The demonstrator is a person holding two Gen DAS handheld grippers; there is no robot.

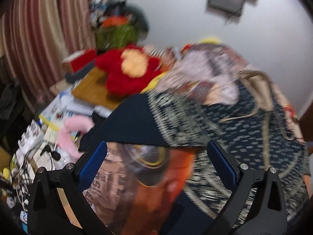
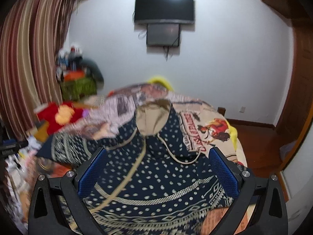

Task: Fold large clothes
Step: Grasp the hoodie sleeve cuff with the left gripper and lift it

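A large navy hooded garment (image 2: 156, 176) with cream dots and patterned bands lies spread on a printed bedspread (image 2: 211, 129), its beige-lined hood (image 2: 154, 115) pointing away. My right gripper (image 2: 157, 164) hovers open over the garment's chest, nothing between its blue pads. In the blurred left wrist view the same garment (image 1: 244, 143) fills the right side, with a dark sleeve or edge (image 1: 133, 121) folded across. My left gripper (image 1: 156, 160) is open above that edge and the bedspread (image 1: 121, 182) print below it.
A red plush toy (image 1: 129, 68) on a wooden board, a pink plush (image 1: 68, 135), books and cables crowd the left side. Striped curtains (image 2: 29, 58) hang at left. A TV (image 2: 164, 6) is on the far wall. Wooden floor (image 2: 254, 137) lies right of the bed.
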